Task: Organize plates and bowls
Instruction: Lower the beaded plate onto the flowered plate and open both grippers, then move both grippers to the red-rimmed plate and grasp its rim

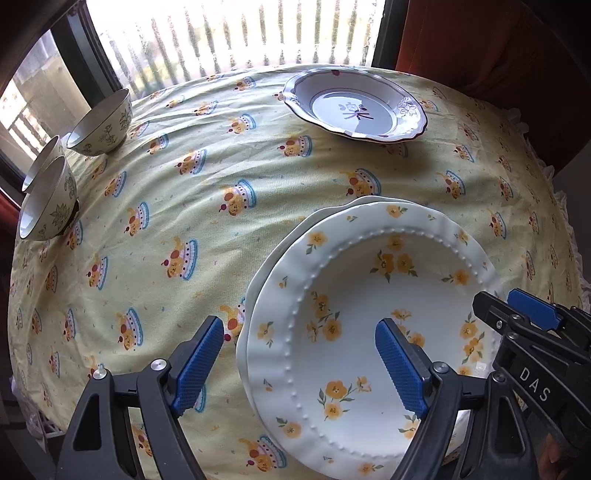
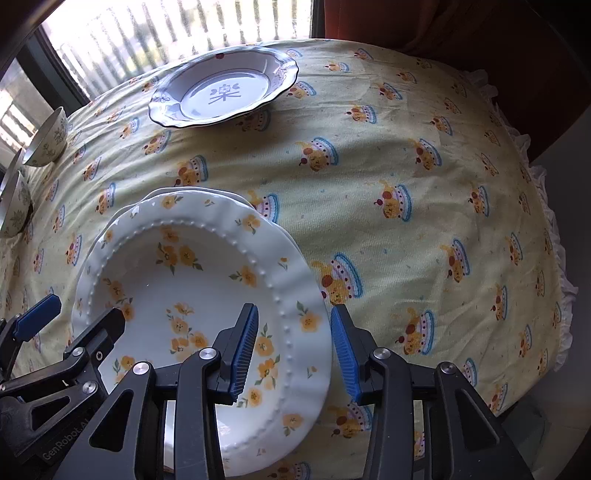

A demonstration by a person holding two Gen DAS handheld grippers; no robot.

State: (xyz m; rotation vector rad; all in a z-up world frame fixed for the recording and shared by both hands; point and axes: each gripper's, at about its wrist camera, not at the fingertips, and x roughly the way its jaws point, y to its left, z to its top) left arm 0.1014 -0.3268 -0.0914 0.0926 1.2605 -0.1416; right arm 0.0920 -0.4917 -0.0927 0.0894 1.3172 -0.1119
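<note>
Two white plates with yellow flowers lie stacked on the tablecloth, the upper one shifted slightly off the lower. My left gripper is open wide, one finger on each side of the stack's left rim, and its pads are clear of the plate. My right gripper straddles the right rim, one pad over the plate's well and one outside the edge, with gaps on both sides. A grey-purple scalloped plate sits at the far side. Three floral bowls stand at the far left.
The table wears a yellow cloth printed with cakes. It stands against a bright window with railings. A dark red chair back is behind the far right corner. The cloth's frilled edge drops off on the right.
</note>
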